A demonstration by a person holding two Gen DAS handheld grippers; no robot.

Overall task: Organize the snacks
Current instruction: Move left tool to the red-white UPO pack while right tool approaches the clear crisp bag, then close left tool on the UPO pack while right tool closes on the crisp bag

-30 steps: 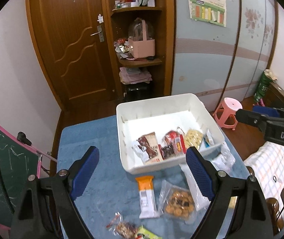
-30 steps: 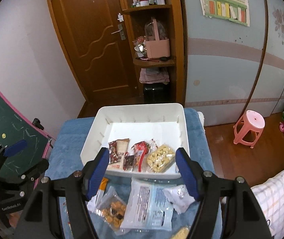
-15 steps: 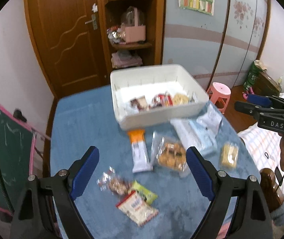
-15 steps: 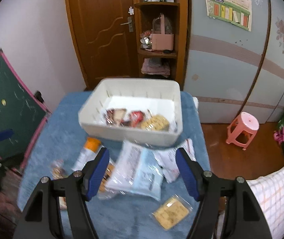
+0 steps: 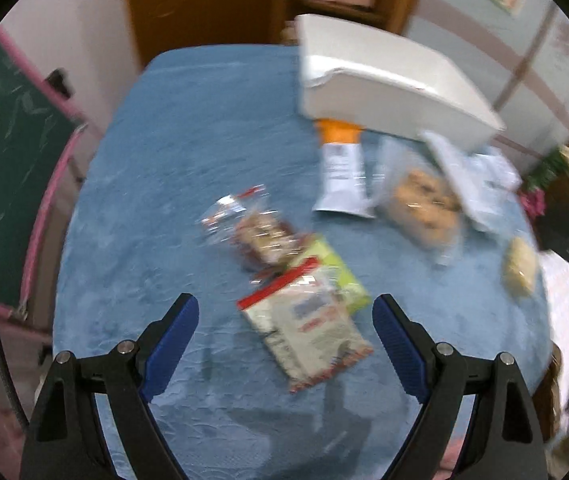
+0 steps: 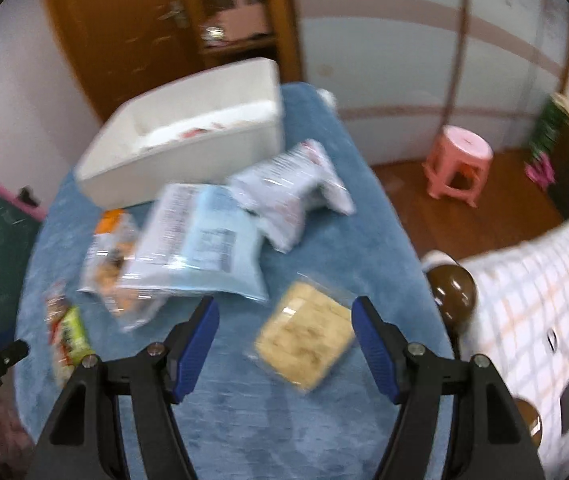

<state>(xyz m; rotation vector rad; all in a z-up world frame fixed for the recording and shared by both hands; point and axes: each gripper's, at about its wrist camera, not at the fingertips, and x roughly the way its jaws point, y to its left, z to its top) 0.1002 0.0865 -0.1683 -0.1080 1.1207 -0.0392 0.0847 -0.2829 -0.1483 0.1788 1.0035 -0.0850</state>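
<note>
On the blue-clothed table [image 5: 188,152], crinkly plastic snack packets [image 5: 308,328] lie before the white plastic bin [image 5: 388,92]; print blurred, unreadable. Left hand-held gripper [image 5: 286,334] and right hand-held gripper [image 6: 286,334]: both wide, empty.

- At your 12 o'clock stands a brown wooden door [image 6: 96,36] beside open shelves [image 6: 236,20].
- At 2 o'clock, a pink stool [image 6: 458,164] sits on the wood floor [image 6: 516,192].
- At 9 o'clock, a green chalkboard [image 5: 0,152] leans by the blue-covered surface [image 5: 188,152].

Blurred packets — no legible text
</note>
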